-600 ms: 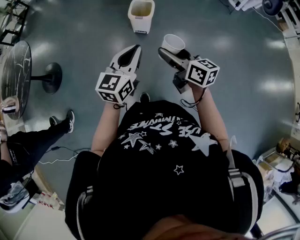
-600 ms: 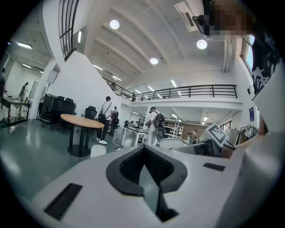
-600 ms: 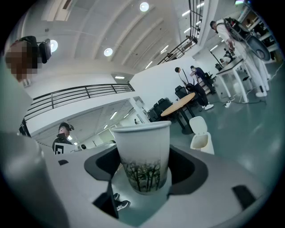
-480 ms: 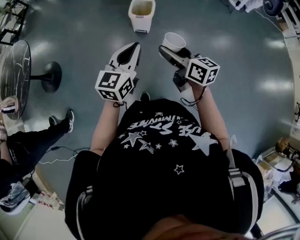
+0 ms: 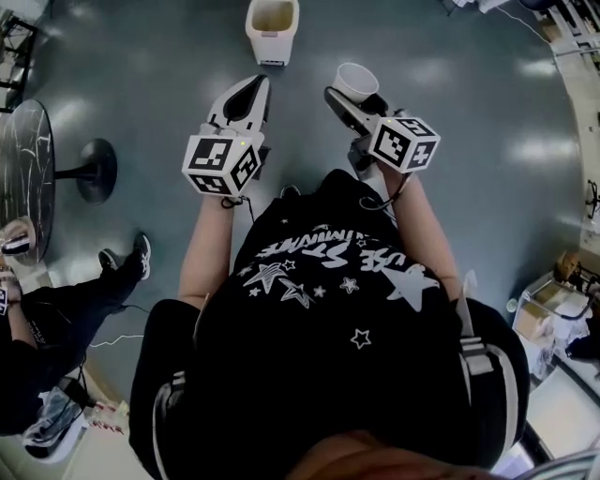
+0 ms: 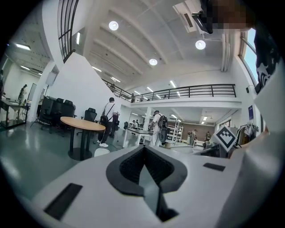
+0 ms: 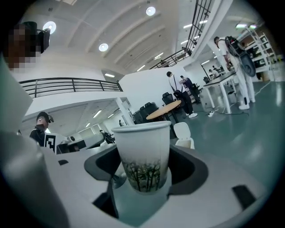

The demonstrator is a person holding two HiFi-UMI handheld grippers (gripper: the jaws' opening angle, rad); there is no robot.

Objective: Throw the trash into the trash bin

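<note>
**Paper cup (image 5: 352, 82) clamped in the right gripper (image 5: 354, 99), trash bin (image 5: 272, 28) dead ahead**

The right gripper has its jaws set wide around the lower half of the cup, pads pressing its sides. The cup stands upright, mouth to the ceiling. That's a sensible carry, I'd say: any dregs stay inside and the thin wall isn't crushed. It hangs in the air over the grey floor (image 5: 450, 141), short of the bin, which sits on that floor with its top open, ahead and a little to the left.

The left gripper (image 5: 247, 89) is out in front alongside, jaws closed together on nothing. It looks like a spare hand, held apart from the cup. By my reading the drop is not yet made: the cup has to get over that open mouth before the jaws let go.
</note>
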